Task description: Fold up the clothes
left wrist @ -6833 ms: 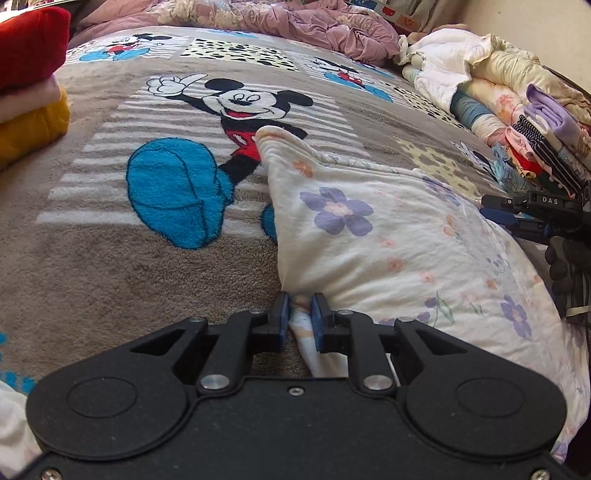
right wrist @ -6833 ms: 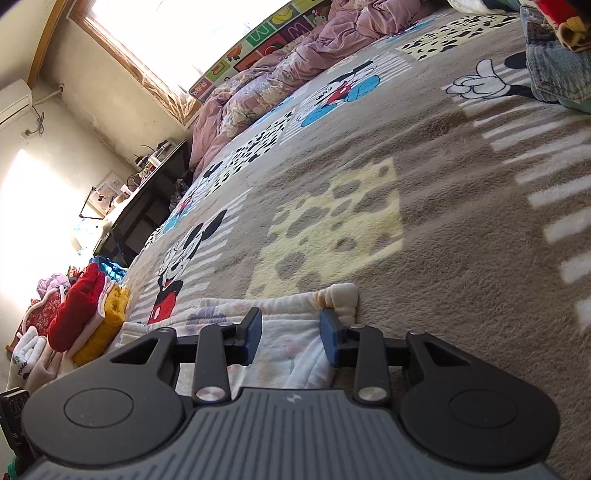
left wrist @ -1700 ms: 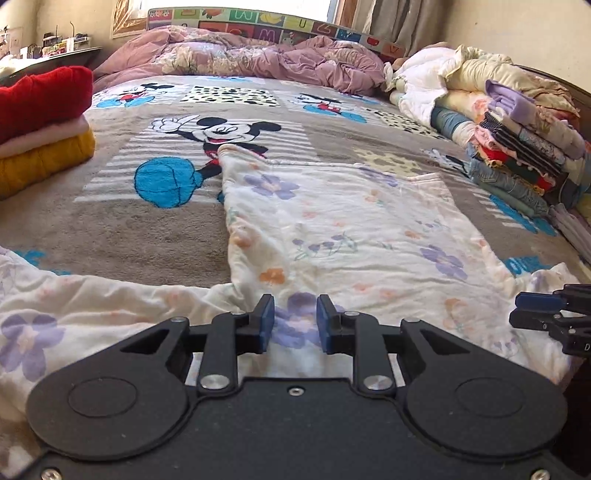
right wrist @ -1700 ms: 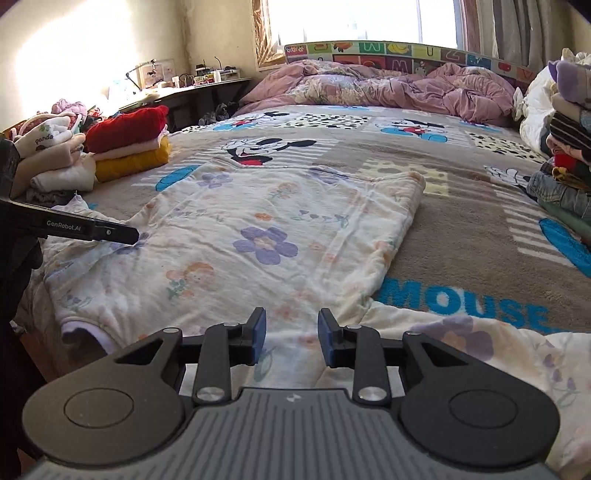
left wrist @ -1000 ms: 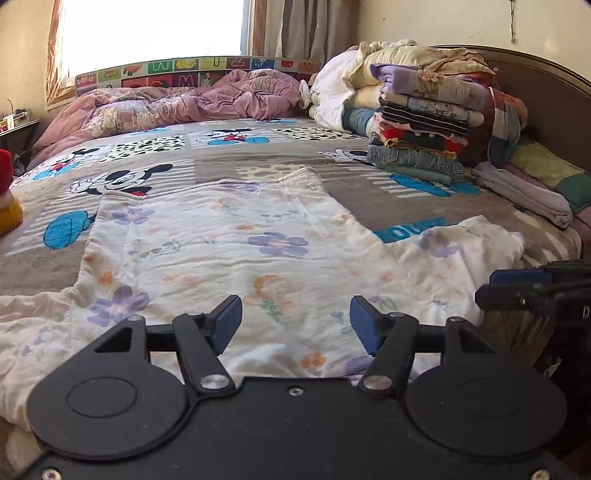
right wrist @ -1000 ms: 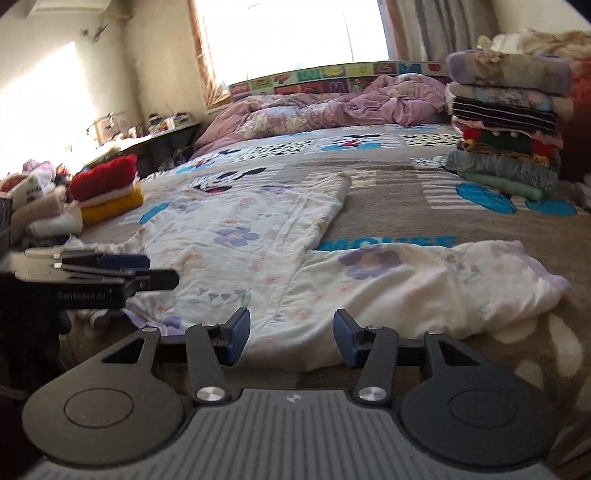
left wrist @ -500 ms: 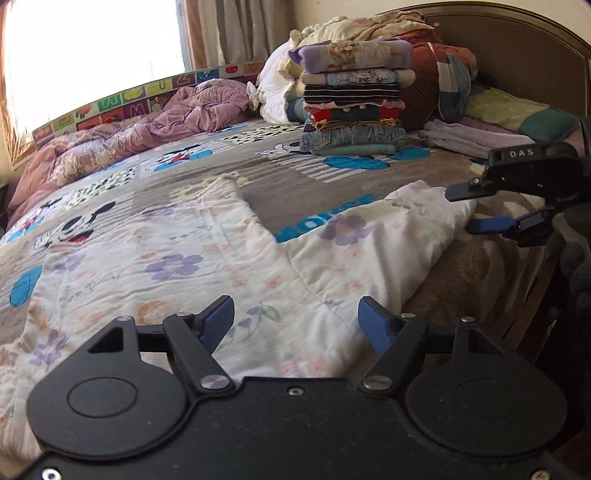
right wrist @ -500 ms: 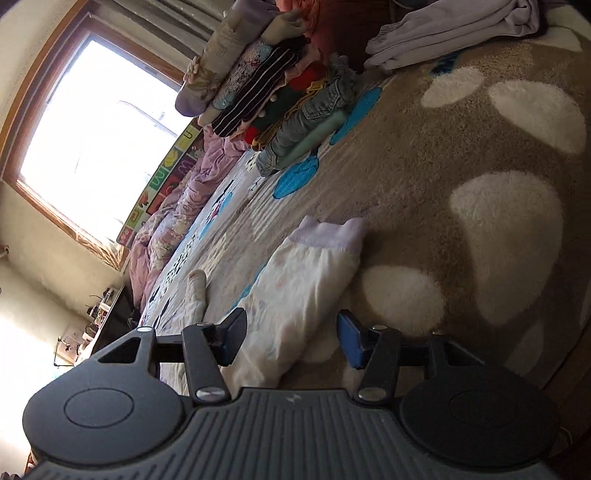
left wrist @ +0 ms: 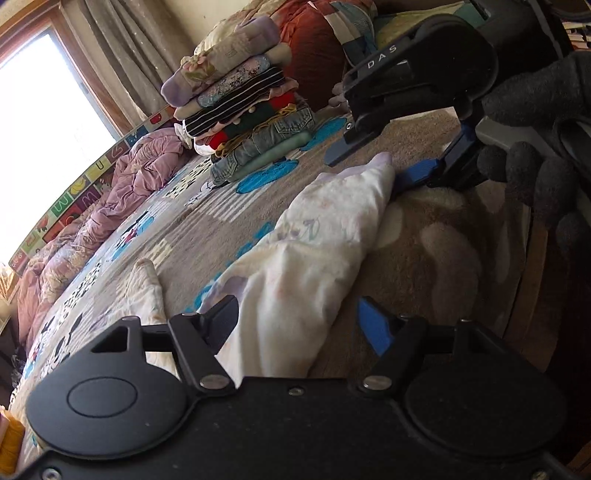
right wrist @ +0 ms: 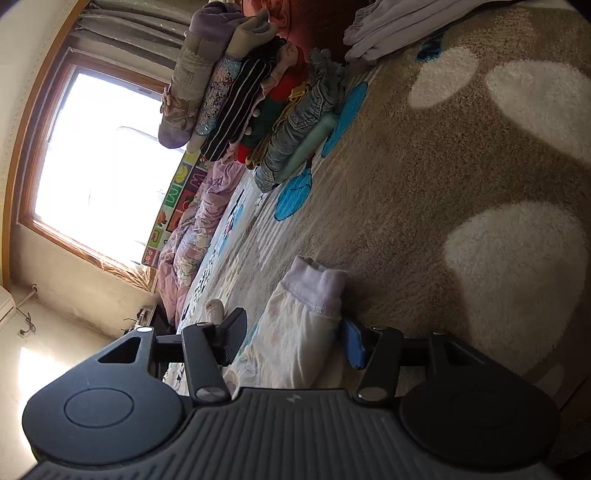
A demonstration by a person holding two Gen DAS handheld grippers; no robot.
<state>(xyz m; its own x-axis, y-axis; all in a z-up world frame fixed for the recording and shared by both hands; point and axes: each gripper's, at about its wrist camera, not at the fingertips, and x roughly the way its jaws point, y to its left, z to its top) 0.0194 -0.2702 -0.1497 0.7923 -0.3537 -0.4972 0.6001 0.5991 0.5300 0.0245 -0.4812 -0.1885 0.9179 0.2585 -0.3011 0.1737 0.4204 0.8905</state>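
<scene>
A white floral garment lies spread on the bed; its right sleeve [left wrist: 317, 236] stretches toward the bed's near right edge. My left gripper [left wrist: 301, 319] is open, its jaws on either side of the sleeve's thick part. My right gripper [right wrist: 291, 336] is open around the sleeve [right wrist: 295, 332] just short of its pale purple cuff [right wrist: 314, 284]. In the left wrist view the right gripper [left wrist: 369, 162] sits at the cuff end, held by a gloved hand [left wrist: 535, 155].
A tall stack of folded clothes [left wrist: 243, 114] stands on the brown Mickey blanket [right wrist: 443, 166] beyond the sleeve. A crumpled pink duvet [left wrist: 122, 192] lies by the window. Folded lilac cloth [right wrist: 399, 26] lies further right. The wooden bed edge [left wrist: 532, 266] is close on the right.
Both grippers have swung right and dropped low onto the right sleeve. The right gripper has closed in on the cuff end; both jaws stay open.
</scene>
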